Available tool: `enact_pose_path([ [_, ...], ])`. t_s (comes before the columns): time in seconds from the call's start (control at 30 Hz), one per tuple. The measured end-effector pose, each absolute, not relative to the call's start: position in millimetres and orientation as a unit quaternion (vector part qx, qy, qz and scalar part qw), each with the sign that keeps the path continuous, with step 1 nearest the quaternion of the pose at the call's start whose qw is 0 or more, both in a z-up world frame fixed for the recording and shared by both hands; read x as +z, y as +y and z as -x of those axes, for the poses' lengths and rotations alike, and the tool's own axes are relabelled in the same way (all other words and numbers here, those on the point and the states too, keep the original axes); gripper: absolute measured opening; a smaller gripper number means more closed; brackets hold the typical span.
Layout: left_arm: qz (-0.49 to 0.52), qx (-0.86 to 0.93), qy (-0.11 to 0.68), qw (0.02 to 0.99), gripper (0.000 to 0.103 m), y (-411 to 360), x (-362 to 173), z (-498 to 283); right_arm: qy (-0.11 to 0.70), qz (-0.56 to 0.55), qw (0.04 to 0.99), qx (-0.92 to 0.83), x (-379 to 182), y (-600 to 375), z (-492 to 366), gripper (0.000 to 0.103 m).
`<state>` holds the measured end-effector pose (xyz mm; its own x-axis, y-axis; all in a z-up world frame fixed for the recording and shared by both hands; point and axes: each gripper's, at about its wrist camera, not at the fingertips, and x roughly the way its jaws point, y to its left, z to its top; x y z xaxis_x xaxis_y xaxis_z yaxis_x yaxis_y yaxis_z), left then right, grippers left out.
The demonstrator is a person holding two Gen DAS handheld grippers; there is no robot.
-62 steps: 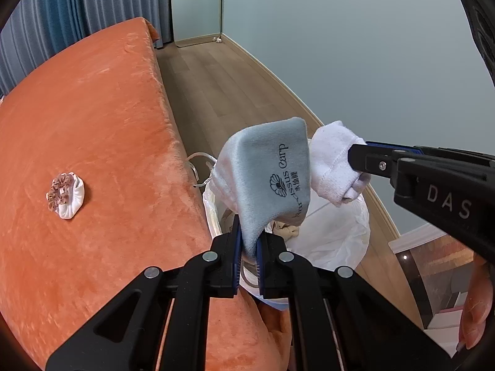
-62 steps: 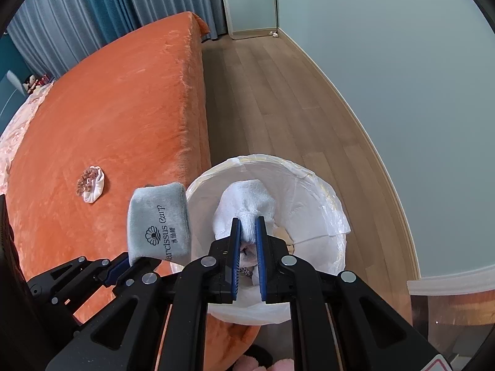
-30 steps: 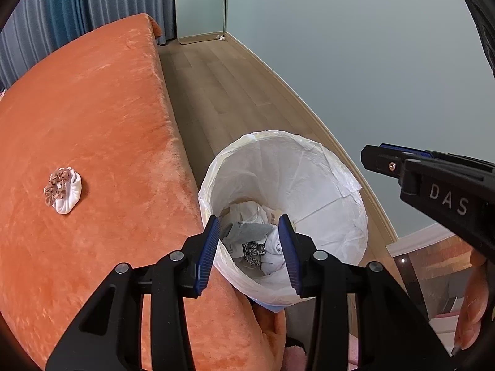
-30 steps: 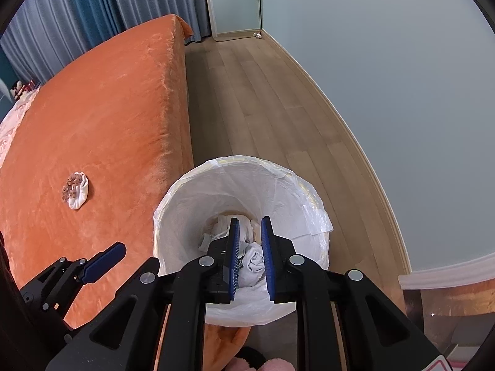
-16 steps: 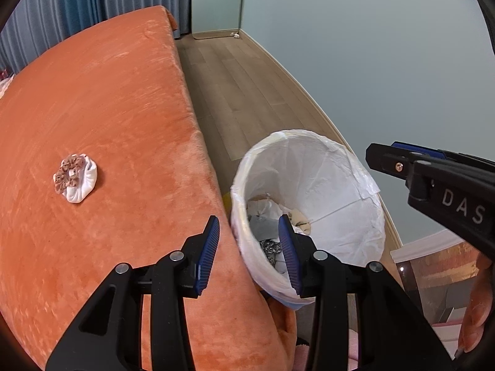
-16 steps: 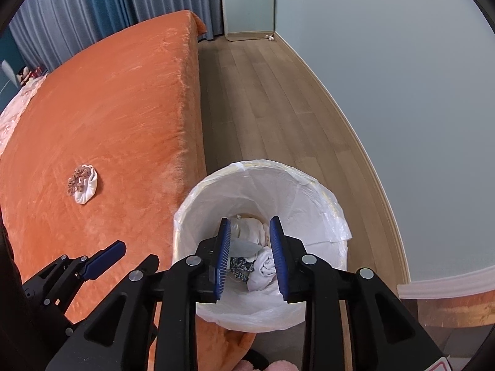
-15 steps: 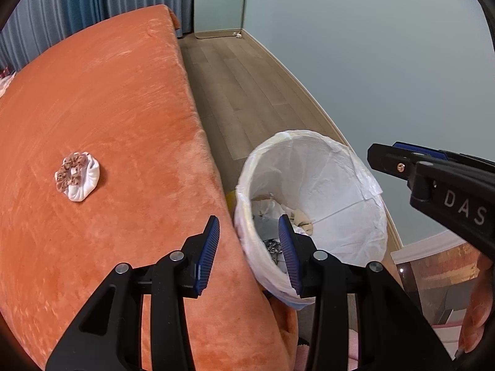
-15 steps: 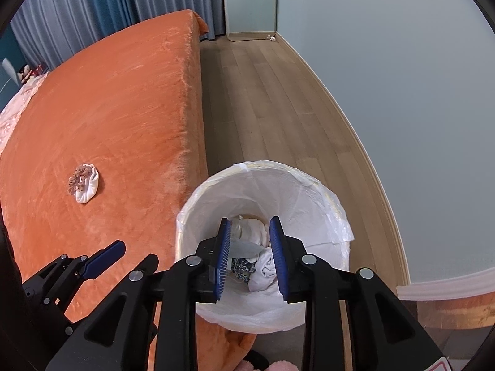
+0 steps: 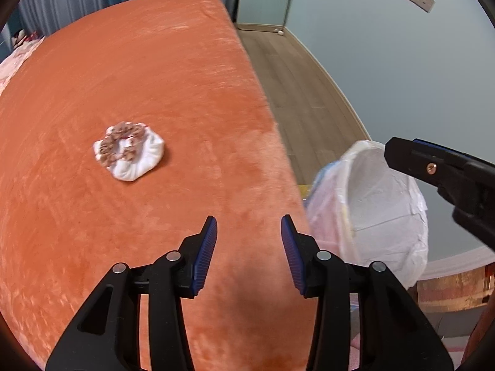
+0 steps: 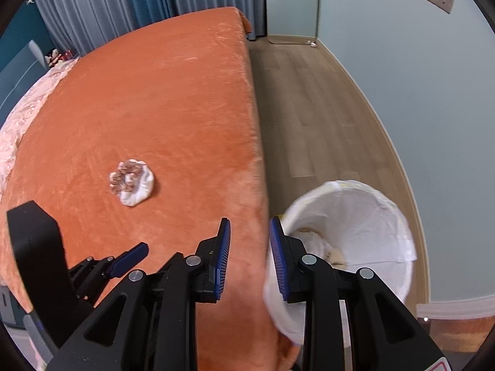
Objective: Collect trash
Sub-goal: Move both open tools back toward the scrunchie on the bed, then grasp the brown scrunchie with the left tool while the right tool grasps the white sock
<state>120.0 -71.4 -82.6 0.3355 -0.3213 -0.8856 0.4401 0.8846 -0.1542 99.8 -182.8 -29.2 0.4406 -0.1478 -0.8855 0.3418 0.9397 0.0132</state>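
A white and brown patterned scrunchie (image 9: 128, 153) lies on the orange bed (image 9: 154, 92); it also shows in the right wrist view (image 10: 132, 181). My left gripper (image 9: 249, 241) is open and empty, above the bed's near right edge, well short of the scrunchie. My right gripper (image 10: 250, 244) is open and empty, above the bed's edge beside the bin. The white-lined trash bin (image 10: 355, 235) stands on the floor against the bed, with cloth items inside; it also shows in the left wrist view (image 9: 371, 204).
Wooden floor (image 10: 309, 108) runs between the bed and a pale blue wall (image 10: 417, 92). Blue curtains (image 10: 139, 3) hang behind the bed. A pink patterned cover (image 10: 18, 117) lies at the bed's far left.
Both grippers dropped their cloths into the bin and opened. Both have since swung left, from over the bin toward the bed, and the scrunchie is now nearer.
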Motion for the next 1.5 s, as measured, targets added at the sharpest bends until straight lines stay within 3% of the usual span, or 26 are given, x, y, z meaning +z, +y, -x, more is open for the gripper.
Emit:
enact_pose_path([
  [0.27, -0.042, -0.186, 0.533, 0.824, 0.050, -9, -96, -156, 0.513, -0.096, 0.846, -0.112, -52, -127, -143, 0.027],
  [0.37, -0.035, -0.166, 0.531, 0.830, 0.058, 15, -99, -170, 0.519, -0.087, 0.845, -0.098, -65, -109, -160, 0.027],
  [0.67, 0.003, -0.132, 0.543, 0.829, 0.060, 71, -113, -227, 0.535, -0.096, 0.837, -0.072, -113, -87, -212, 0.027],
  [1.07, 0.054, -0.153, 0.562, 0.811, 0.059, 66, -141, -282, 0.547, -0.107, 0.828, -0.060, -157, -84, -249, 0.027],
  [1.27, 0.060, -0.160, 0.574, 0.801, 0.047, 57, -156, -293, 0.551, -0.127, 0.823, -0.051, -171, -86, -255, 0.027],
  [1.33, 0.061, -0.166, 0.578, 0.796, 0.035, 55, -159, -295, 0.554, -0.130, 0.821, -0.045, -176, -85, -257, 0.027],
  [1.4, 0.055, -0.167, 0.578, 0.797, 0.029, 53, -161, -295, 0.557, -0.130, 0.819, -0.042, -181, -82, -258, 0.025],
  [1.5, 0.051, -0.171, 0.579, 0.796, 0.020, 52, -164, -293, 0.562, -0.118, 0.818, -0.033, -186, -75, -260, 0.011],
])
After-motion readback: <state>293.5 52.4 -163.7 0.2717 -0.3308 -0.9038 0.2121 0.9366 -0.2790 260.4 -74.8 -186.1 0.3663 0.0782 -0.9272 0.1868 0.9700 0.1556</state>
